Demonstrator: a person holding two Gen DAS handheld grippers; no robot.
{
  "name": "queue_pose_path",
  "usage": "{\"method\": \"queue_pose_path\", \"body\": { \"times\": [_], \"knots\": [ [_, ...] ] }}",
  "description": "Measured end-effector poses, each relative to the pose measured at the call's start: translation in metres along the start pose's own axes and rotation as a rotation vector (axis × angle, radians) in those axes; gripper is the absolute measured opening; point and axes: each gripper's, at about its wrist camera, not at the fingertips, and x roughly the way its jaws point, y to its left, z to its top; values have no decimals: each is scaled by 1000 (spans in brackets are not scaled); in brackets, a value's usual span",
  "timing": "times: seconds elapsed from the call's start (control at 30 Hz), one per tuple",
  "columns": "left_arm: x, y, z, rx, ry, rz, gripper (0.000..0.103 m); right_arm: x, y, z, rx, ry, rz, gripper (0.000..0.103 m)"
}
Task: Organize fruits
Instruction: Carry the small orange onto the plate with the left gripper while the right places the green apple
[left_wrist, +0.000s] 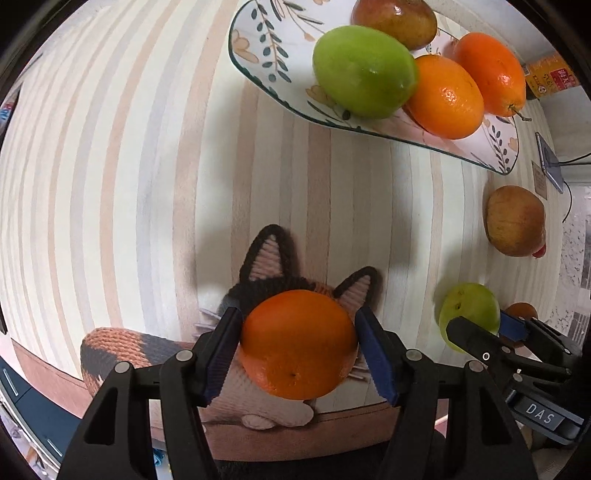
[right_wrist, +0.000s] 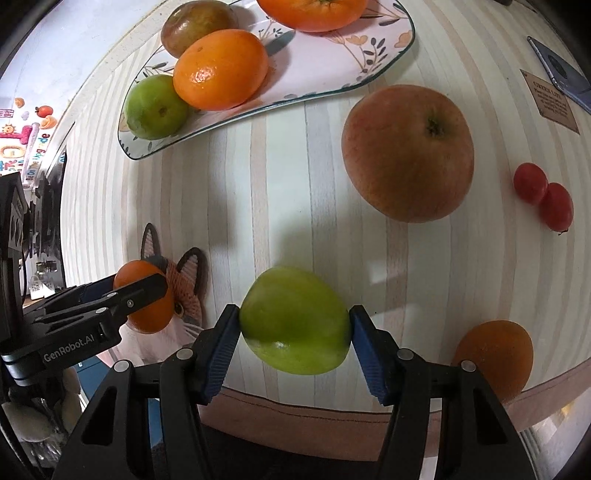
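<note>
Nearest us, our left gripper (left_wrist: 297, 347) has its jaws clamped on an orange (left_wrist: 298, 343) above a knitted fox mat (left_wrist: 269, 258); our right gripper (right_wrist: 294, 325) grips a green apple (right_wrist: 294, 320). We should keep both level. Beyond open striped counter (left_wrist: 129, 166), the plate (left_wrist: 255, 40) has bare room.

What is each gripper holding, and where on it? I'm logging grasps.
Left gripper: an orange, pads on its two opposite sides. Right gripper: a green apple, likewise pinched across its middle.
</note>
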Motion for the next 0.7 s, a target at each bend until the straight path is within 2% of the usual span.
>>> {"method": "queue_pose_path", "body": {
  "times": [0.3, 0.4, 0.5, 0.53, 0.6, 0.7],
  "knots": [
    [-3, 26, 24, 48, 68, -34, 64, 7, -2, 5, -2, 44, -30, 66],
    [8, 22, 29, 60, 97, -39, 64, 11, -2, 4, 0, 52, -35, 66],
    [6, 23, 27, 74, 69, -25, 63, 11, -2, 3, -4, 32, -34, 64],
    [4, 13, 23, 83, 60, -17, 62, 9, -4, 2, -8, 19, -36, 63],
    [1, 8, 17, 104, 47, 20, 62, 8, -5, 1, -6, 15, -29, 63],
    [-5, 11, 19, 90, 26, 18, 62, 3, -4, 1, -7, 1, -15, 63]
  ]
}}
